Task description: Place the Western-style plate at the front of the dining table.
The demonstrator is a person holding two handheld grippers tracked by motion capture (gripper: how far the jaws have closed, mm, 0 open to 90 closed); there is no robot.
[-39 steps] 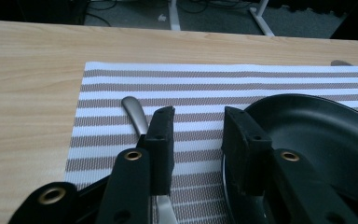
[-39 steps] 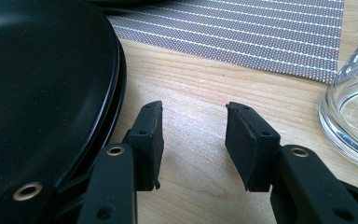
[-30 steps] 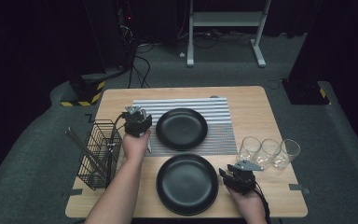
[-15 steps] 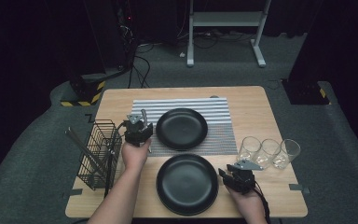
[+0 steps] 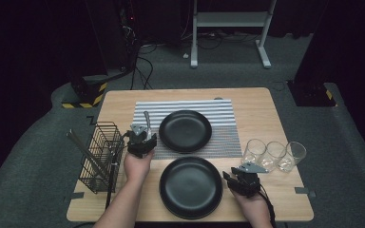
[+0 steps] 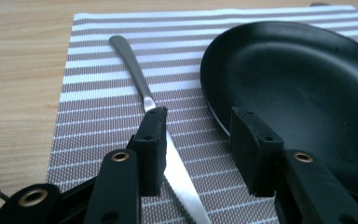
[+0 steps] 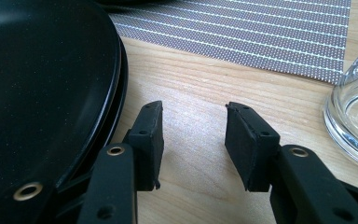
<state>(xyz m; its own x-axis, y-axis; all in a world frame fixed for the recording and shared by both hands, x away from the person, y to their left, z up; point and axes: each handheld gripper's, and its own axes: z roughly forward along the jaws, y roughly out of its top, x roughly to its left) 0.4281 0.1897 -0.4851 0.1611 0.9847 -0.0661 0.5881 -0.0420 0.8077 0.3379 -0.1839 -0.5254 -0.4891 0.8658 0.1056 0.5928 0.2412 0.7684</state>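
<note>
Placemat (image 5: 223, 112) grey-and-white striped, fine woven dots in the grey bands. Both plates matte black, far plate (image 5: 185, 130) and near plate (image 5: 190, 186). Knife (image 6: 142, 86) plain silver steel. Table (image 5: 266, 109) light wood grain. Cutlery basket (image 5: 100, 156) black wire. Three glasses (image 5: 274, 154) clear. Left gripper (image 6: 198, 140) and right gripper (image 7: 193, 140) black jaws, brass-coloured rivets. Floor dark grey carpet.

In the left gripper view the knife (image 6: 142, 88) has its blade partly hidden behind one jaw, its tip cut off at the bottom edge. The far plate (image 6: 298, 88) runs off the right edge. In the right gripper view the glass (image 7: 354, 116) is cropped at the right.
</note>
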